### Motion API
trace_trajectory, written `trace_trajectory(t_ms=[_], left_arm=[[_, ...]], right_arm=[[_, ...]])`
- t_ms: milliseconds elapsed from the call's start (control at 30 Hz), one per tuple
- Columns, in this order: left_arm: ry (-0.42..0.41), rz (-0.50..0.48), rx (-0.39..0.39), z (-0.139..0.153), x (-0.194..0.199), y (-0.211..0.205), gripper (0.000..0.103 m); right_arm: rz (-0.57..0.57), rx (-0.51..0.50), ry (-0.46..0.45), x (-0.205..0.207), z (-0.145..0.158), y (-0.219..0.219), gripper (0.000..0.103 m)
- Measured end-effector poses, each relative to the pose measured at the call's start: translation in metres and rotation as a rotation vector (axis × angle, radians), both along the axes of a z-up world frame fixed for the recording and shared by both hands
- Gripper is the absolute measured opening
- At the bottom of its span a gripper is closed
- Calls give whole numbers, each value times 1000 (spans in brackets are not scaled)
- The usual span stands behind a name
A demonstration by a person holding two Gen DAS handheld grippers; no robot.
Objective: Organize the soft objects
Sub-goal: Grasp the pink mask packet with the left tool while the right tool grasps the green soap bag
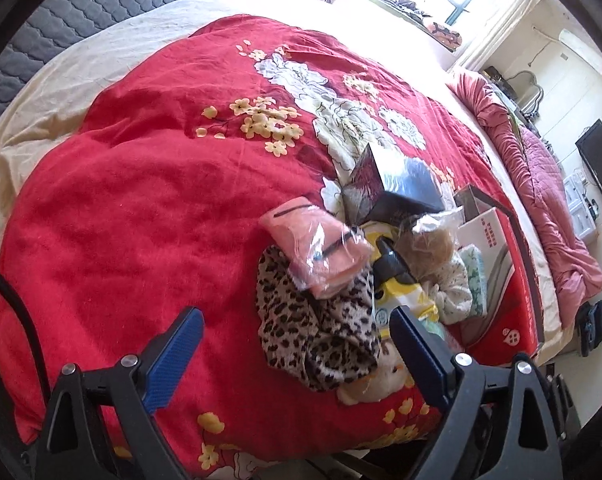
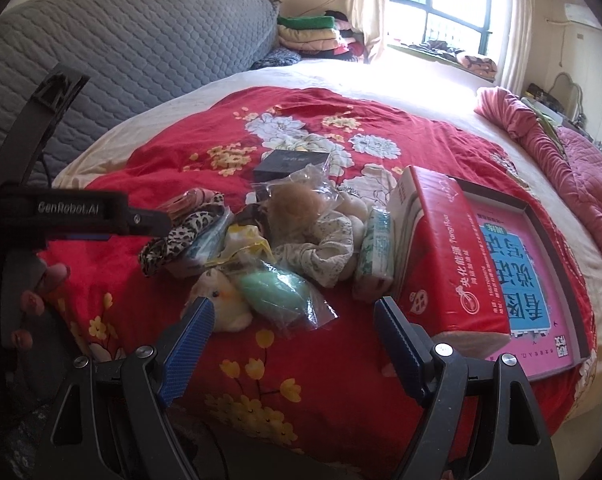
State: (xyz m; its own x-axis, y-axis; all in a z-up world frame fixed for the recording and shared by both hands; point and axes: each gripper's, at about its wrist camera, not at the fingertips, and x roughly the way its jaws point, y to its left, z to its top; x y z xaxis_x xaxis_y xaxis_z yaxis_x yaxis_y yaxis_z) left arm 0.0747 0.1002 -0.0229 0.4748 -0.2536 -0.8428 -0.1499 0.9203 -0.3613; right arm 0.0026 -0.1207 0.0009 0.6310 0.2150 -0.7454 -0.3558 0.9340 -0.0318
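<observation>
A pile of soft things lies on the red floral quilt [image 1: 141, 208]. In the left wrist view a leopard-print cloth [image 1: 321, 328] lies under a pink towel in clear wrap [image 1: 317, 248], with a cream plush toy [image 1: 377, 380] beside it. My left gripper [image 1: 297, 328] is open, just above the leopard cloth. In the right wrist view I see the plush toy [image 2: 225, 300], a green item in a bag [image 2: 277, 292], a bagged fluffy brown item [image 2: 297, 204], a white lacy cloth [image 2: 325, 252] and the leopard cloth [image 2: 181, 236]. My right gripper [image 2: 293, 316] is open, near the green bag.
A red carton [image 2: 449, 256] and a flat box with a pink and blue cover [image 2: 521, 264] lie right of the pile. A tissue pack [image 2: 375, 260] leans against the carton. A dark box [image 2: 289, 164] sits behind. A grey quilted headboard [image 2: 141, 48] stands at the back.
</observation>
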Motion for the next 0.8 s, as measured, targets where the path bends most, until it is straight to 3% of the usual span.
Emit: trace_trajectory(t_ms=[133,267,333,500,800], left_arm=[[35,11,-70,-5,27,5,87],[93,48,-228,-19,53,16,75],[131,75,-284,-27,64,21,75],[191,75,-331,-39,83,24,59],[273,83,-369,-57,93,20,55]], right_arm=[[-3,-9,9,6,-6,2,83],[6,-26,4,10,-9,6,83],[9,-29,0,13,-10,7,83],[6,-39,8,20,-14,9,83],[114,-129,34,31,-30,21,83]])
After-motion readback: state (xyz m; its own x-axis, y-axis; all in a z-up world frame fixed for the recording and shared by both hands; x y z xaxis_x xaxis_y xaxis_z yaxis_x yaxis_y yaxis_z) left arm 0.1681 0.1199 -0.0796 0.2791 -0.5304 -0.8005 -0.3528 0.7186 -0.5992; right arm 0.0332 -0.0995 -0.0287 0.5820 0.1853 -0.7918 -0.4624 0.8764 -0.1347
